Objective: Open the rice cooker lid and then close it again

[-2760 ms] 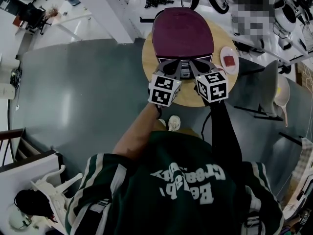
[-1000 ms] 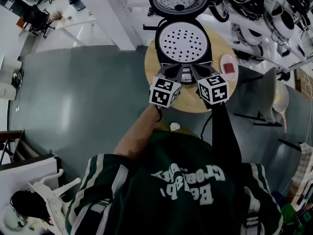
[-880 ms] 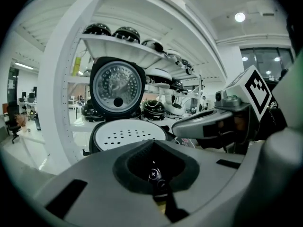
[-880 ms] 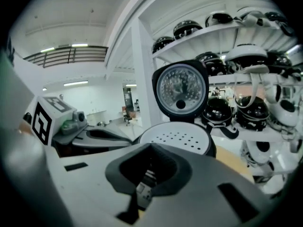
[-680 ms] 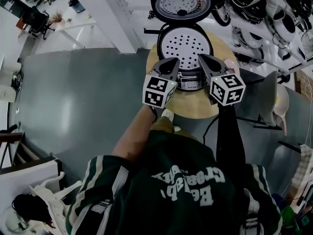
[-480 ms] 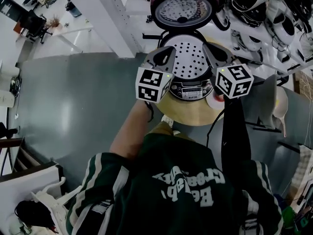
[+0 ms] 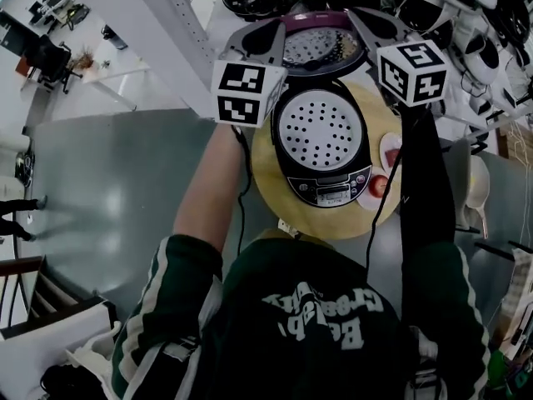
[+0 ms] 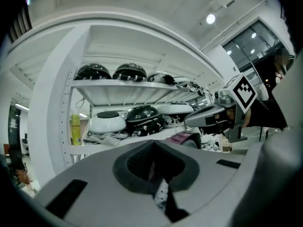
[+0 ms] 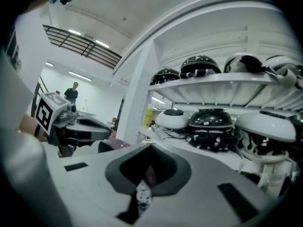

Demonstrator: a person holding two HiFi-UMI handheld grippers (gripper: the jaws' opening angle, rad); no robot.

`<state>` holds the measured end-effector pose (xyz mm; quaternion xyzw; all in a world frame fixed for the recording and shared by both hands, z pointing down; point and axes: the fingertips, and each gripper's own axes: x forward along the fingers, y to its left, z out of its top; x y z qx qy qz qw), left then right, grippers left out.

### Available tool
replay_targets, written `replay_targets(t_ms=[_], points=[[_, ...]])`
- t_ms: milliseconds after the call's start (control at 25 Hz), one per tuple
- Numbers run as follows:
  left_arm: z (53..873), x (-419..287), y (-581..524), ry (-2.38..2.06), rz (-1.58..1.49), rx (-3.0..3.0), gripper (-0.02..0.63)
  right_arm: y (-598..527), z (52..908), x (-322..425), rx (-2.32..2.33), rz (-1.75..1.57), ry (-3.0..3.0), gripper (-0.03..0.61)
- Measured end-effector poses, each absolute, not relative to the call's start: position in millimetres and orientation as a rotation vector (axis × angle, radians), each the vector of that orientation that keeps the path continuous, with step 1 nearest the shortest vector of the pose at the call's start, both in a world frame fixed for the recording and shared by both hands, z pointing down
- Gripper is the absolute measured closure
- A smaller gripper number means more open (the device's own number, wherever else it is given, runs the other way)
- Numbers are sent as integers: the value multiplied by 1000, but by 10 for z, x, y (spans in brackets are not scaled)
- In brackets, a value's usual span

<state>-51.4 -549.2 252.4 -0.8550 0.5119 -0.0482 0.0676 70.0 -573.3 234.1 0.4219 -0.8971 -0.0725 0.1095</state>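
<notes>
The rice cooker (image 7: pixel 333 192) stands open on a round wooden table (image 7: pixel 265 169), and its perforated inner plate (image 7: pixel 321 130) shows. Its maroon-rimmed lid (image 7: pixel 321 47) stands raised at the back. My left gripper (image 7: pixel 268 35) is up at the lid's left edge and my right gripper (image 7: pixel 367 20) at its right edge. I cannot tell whether either touches the lid. In the left gripper view the jaws (image 8: pixel 154 167) are together with nothing between them, and a bit of the maroon lid (image 8: pixel 182 137) shows beyond. In the right gripper view the jaws (image 9: pixel 149 171) are also together, with the lid (image 9: pixel 113 144) to their left.
A small white dish (image 7: pixel 390 150) with something red in it lies on the table right of the cooker. White shelves (image 8: pixel 128 86) holding several black and white cookers stand right behind the table. A white post (image 7: pixel 166 23) rises at the back left. Grey floor (image 7: pixel 108 190) lies to the left.
The lid, closed 2.8 s ago, now stands open. Both grippers have risen from the cooker's front to either side of the raised lid.
</notes>
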Motion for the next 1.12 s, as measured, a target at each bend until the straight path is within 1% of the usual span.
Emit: replay_targets(t_ms=[160,320,400,480,600,680,1120], points=[[2297,-487,-5866,1512,-149,-2571,614,-6146,2204,615,1261,-263,-2591,575],[2266,-453,-6146,1480,-203,-2581,614,-6427,2172,635,1285,-342,-2507,575],[2344,-460,-6233,1483,-224,-2619,614,-6527,2281,635,1265,-294,-2499,575],[2404,-454,-6266,1489,-182,-2679,614,-6596,2421,651,1245,-182,-2520,575],[2421,-446,-6253,1486,-78,-2755,614,-6606,2490,680,1215,-60,-2558,575],[2415,-446,-6243,1484,-68,-2768,614,-6591,2492,683,1197,-24,-2576,575],[2494,-378,-5861,1480,-62,-2837,614,-6167,2567,749,1113,14,-2615,575]])
